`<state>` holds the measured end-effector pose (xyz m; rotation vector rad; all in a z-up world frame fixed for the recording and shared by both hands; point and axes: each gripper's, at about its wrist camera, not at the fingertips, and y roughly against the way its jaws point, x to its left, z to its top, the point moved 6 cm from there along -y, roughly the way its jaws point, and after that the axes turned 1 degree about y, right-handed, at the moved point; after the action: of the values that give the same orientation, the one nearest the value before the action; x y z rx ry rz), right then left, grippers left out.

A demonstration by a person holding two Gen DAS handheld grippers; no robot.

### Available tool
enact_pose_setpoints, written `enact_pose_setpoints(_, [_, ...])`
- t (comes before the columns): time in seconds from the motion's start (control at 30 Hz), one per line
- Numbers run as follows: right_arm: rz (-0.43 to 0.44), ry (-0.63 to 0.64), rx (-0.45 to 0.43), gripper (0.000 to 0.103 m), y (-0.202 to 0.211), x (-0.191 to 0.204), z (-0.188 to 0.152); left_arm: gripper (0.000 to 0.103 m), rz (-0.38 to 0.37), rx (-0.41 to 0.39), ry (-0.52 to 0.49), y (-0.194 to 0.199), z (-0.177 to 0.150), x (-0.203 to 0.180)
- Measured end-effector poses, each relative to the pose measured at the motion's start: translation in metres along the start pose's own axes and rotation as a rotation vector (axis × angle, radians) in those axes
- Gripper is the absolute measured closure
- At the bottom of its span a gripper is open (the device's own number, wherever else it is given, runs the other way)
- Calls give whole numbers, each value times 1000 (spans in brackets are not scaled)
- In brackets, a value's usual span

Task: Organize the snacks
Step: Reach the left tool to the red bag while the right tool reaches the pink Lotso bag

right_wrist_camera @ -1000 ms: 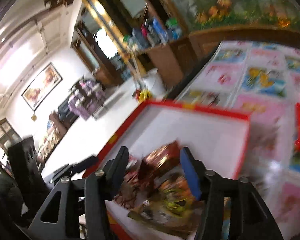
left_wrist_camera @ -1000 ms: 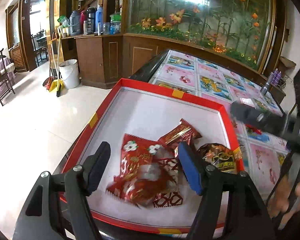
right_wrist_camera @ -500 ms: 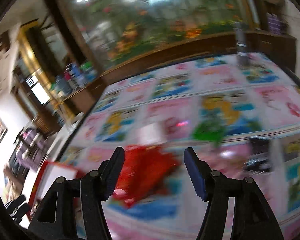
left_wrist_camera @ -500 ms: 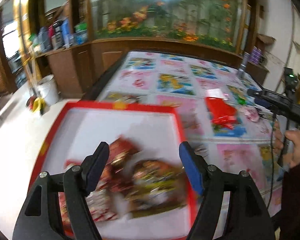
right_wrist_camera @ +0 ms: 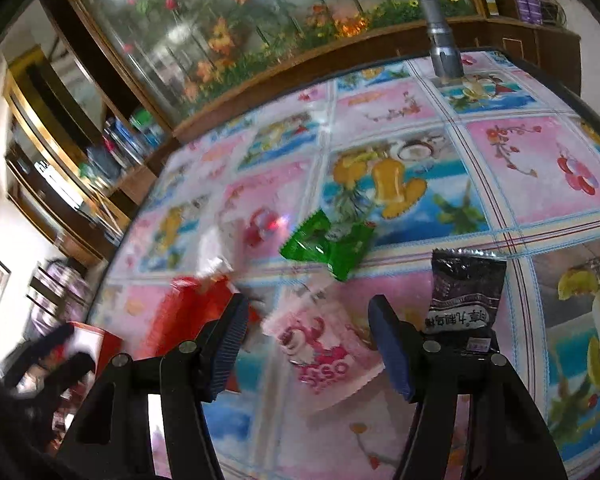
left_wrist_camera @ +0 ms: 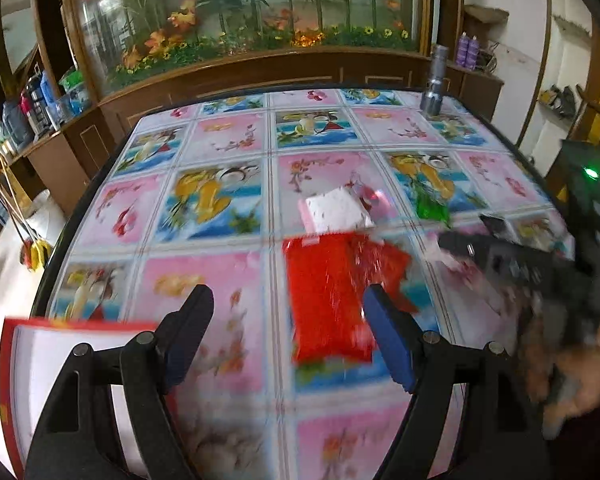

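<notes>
- Left gripper (left_wrist_camera: 288, 316): spread apart, just been widening, nothing clamped; over red packets (left_wrist_camera: 324, 300), no print legible through blur.
- Red-rimmed box (left_wrist_camera: 8, 344) now at lower left edge, earlier directly beneath.
- Right gripper (right_wrist_camera: 308, 336): apart, empty, above pink bear packet (right_wrist_camera: 324, 348) reading "OSO".
- Green packet (right_wrist_camera: 328, 246) beyond; black packet (right_wrist_camera: 462, 292) at right, characters unreadable.

Both wrist cameras look steeply down along their grippers at the desk (left_wrist_camera: 236, 200), facing the aquarium (left_wrist_camera: 240, 12) behind it. The left view sits near the red packet (left_wrist_camera: 324, 296); the right view is rolled and lies beyond that packet (right_wrist_camera: 188, 312). Both share it, the green packet (right_wrist_camera: 328, 244) and the flashlight (left_wrist_camera: 434, 80).
</notes>
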<state>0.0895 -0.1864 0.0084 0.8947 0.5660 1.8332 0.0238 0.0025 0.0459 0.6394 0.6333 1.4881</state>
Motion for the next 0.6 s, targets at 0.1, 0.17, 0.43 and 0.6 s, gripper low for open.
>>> enact_pose_setpoints(0.1, [-16,13,19,40,-1,2,-4,26,4,26,-13,-26,9,-12])
enact_pose_setpoints(0.17, [-52,41,33,40,-1,5,-6,26,5,37,-22,-39,12,-17])
enact_pose_setpoints(0.43, [-192,164,50,46,-4,15,-15,25,-43,50,-19,-72,5,-27])
enact_pose_setpoints(0.6, [-188,115,60,60,1,5,-12,40,-106,46,-31,-66,0,-33])
